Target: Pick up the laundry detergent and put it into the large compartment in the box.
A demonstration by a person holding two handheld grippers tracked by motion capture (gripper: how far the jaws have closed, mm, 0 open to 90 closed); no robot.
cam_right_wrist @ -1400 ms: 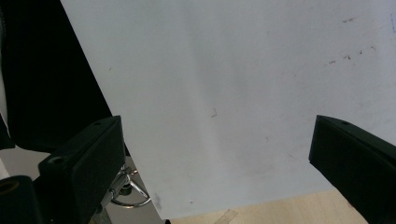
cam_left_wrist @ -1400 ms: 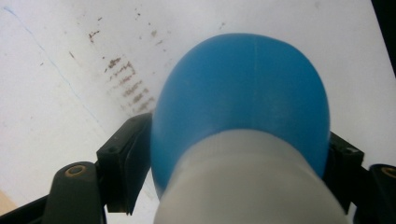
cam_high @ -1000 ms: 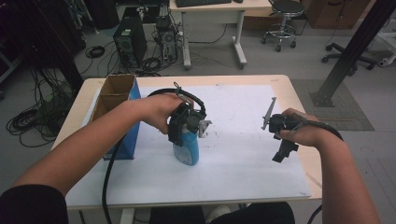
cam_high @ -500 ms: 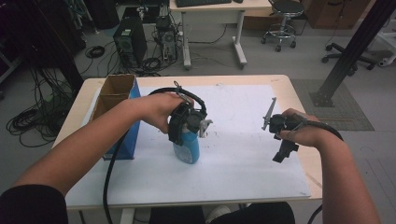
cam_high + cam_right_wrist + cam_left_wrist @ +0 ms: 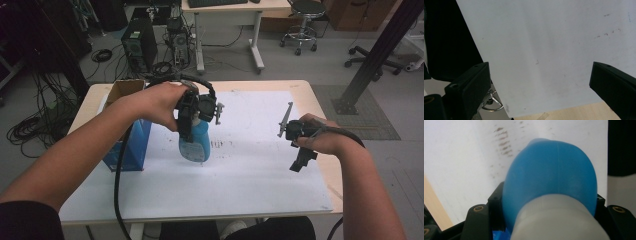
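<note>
A blue bottle [image 5: 195,145] with a pale cap hangs a little above the white sheet [image 5: 250,170], held near its top. My left gripper [image 5: 198,111] is shut on it, pointing down from above. In the left gripper view the blue bottle [image 5: 550,175] bulges out between the black jaws of my left gripper [image 5: 547,199], which press on both its sides. To the right, my right gripper [image 5: 300,159] is held low over the sheet's right part. In its own view my right gripper [image 5: 539,75] stands open, with nothing between the jaws and bare white sheet [image 5: 544,45] below.
A blue box [image 5: 131,148] with an open cardboard box [image 5: 123,90] behind it stands at the table's left. The wooden table edge [image 5: 327,170] runs right of the sheet. Faint dark smudges [image 5: 220,144] mark the sheet beside the bottle. A cable [image 5: 118,185] trails from the left gripper.
My left gripper has risen with the blue bottle, which has come up off the sheet. The right hand and its gripper have stayed where they were.
</note>
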